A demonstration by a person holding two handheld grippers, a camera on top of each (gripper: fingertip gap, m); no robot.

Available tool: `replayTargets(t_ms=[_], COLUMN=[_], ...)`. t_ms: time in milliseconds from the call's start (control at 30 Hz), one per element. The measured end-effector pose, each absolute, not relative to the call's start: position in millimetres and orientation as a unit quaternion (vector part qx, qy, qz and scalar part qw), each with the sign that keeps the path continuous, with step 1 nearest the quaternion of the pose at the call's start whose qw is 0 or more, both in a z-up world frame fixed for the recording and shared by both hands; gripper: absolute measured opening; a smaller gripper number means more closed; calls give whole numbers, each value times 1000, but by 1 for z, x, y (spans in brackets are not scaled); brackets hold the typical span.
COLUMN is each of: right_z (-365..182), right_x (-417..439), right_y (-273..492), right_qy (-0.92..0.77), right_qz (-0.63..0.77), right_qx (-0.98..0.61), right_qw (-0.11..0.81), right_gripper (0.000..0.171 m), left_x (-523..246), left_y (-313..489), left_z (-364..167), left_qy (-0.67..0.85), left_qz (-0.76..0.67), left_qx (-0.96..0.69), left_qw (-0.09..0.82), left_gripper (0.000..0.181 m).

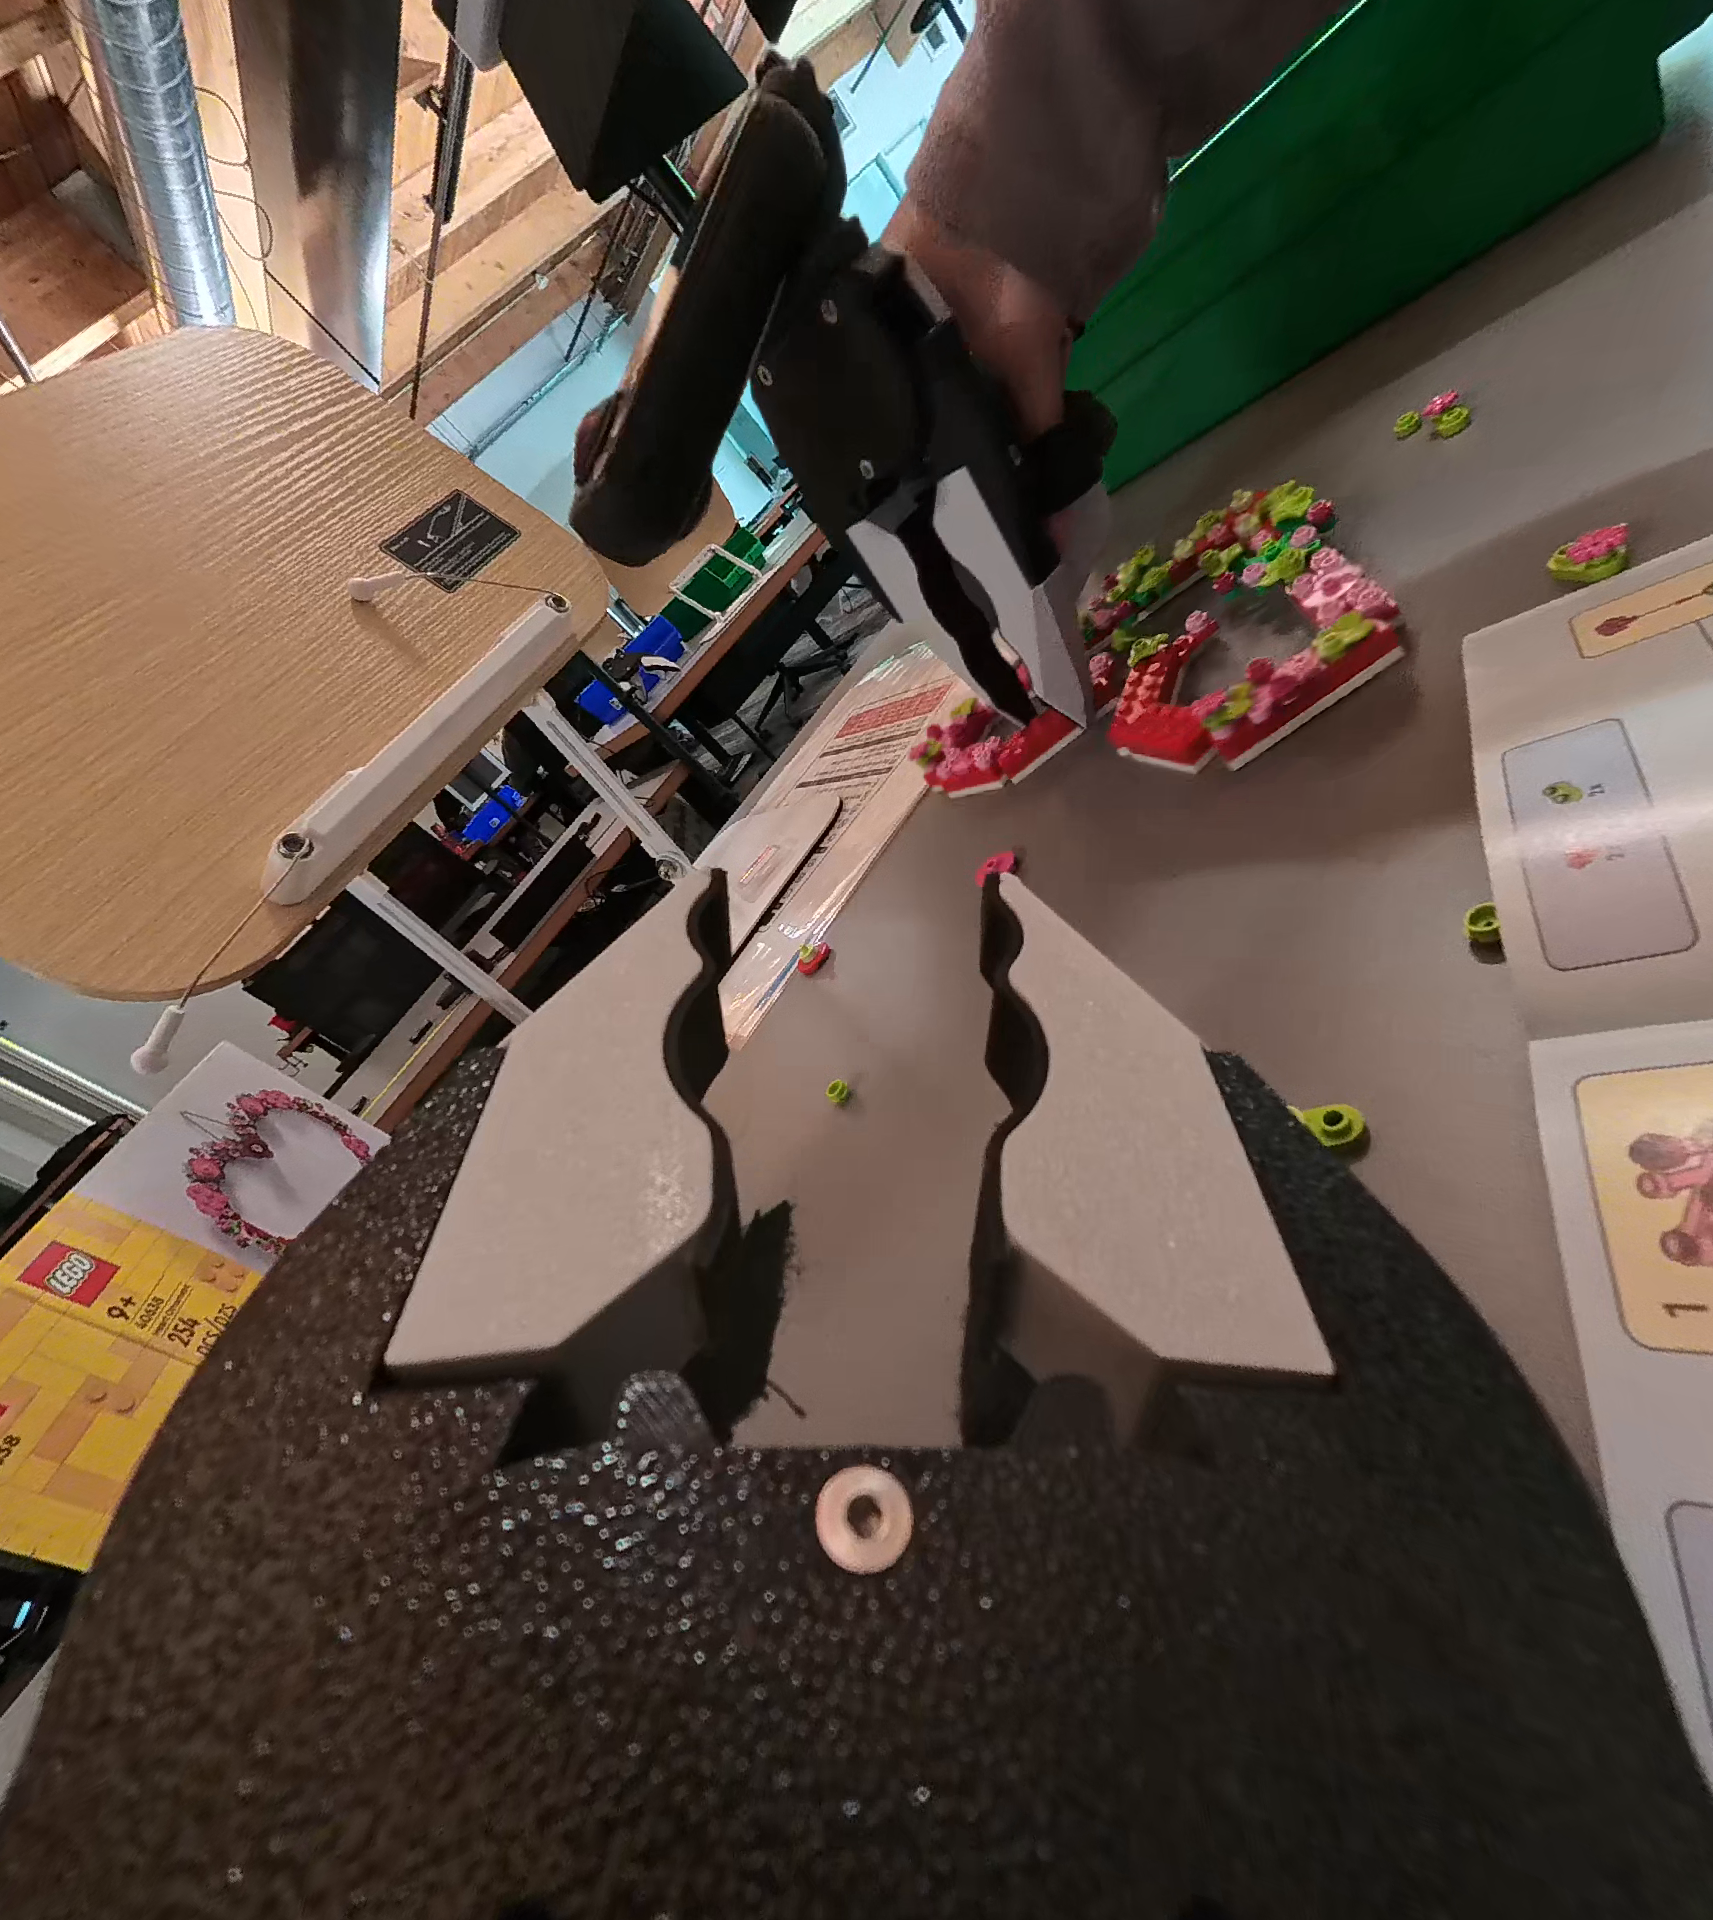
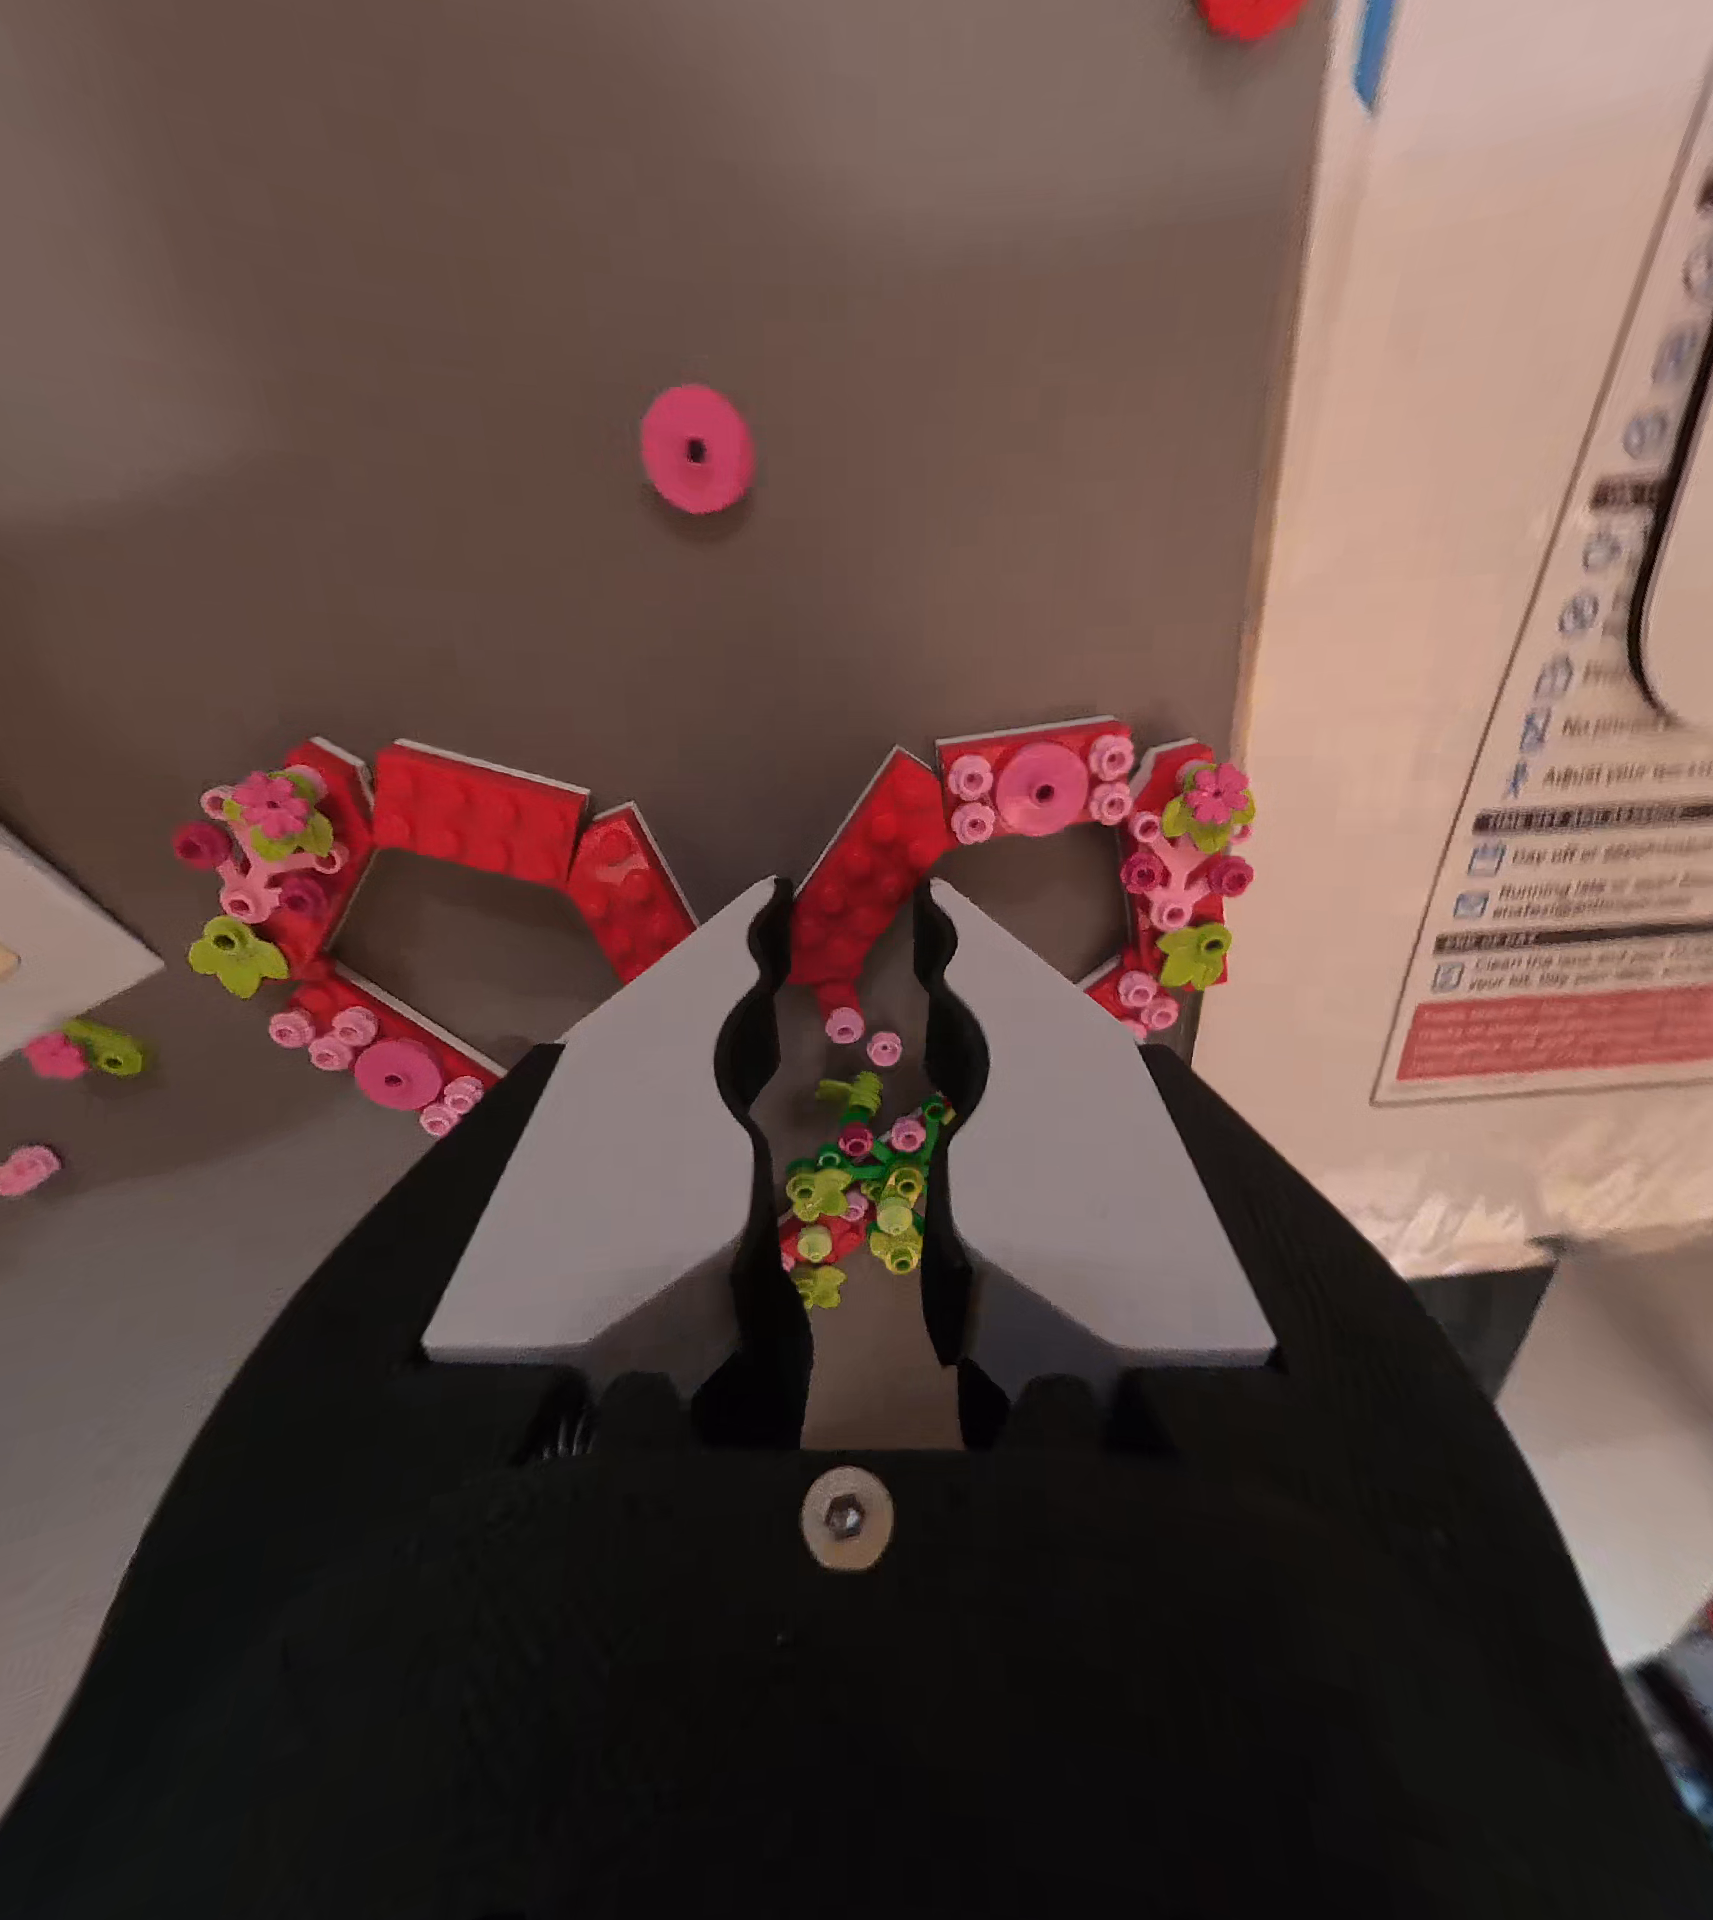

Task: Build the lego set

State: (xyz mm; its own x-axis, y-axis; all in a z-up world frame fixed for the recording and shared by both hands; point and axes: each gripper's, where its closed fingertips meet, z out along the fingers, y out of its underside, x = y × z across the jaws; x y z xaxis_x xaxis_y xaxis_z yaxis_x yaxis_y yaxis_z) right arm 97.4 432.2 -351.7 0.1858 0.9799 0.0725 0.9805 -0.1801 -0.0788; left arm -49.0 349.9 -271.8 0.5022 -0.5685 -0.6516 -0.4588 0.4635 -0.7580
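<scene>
In the left wrist view, the left gripper point(image 1: 857, 894) hangs over the grey table point(image 1: 1195, 914) with its jaws spread wide and nothing between them; a small lime stud point(image 1: 838, 1090) lies on the table in the gap and a pink piece point(image 1: 997, 864) sits at the tip of one finger. An open booklet point(image 1: 1662, 831) lies beside it, and a yellow box point(image 1: 73, 1340) stands at the table's near edge. Farther off, the right gripper point(image 1: 1034, 707) points steeply down, its tips meeting the red edge of the wreath point(image 1: 1247, 623), which lies flat in front of a green bin point(image 1: 1371, 229). In the right wrist view, the right gripper point(image 2: 852, 894) has its jaws narrowly parted around one red arm of the wreath point(image 2: 873, 862); whether the pads actually press on it I cannot tell. The wreath is an open heart-shaped ring of red plates with pink flowers and lime leaves; its two red lobes face away from this camera with a gap between them, and its flowered point runs back between the fingers. Beyond lies a round pink plate point(image 2: 696, 449), apart from the wreath, and a white printed sheet point(image 2: 1558, 623) lies just beside the wreath.
</scene>
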Motion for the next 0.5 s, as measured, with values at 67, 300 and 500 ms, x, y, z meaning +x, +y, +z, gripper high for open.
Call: replayTargets(t_ms=[67,300,500], right_z=[-351,-324,-332], right_x=[93,107,169], right_y=[429,440,429], right_qy=[-662,-539,-366], right_qz=[-3,-27,-7], right_qx=[-747,-833,-926], right_qw=[60,125,94], right_gripper=[22,44,49], left_x=[-49,-50,-46], left_y=[349,349,348], left_z=[-272,-272,-274], left_qy=[499,497,505], left_qz=[-39,-39,-37], left_qx=[-516,-517,-513], left_qw=[695,696,693], left_gripper=[47,47,46])
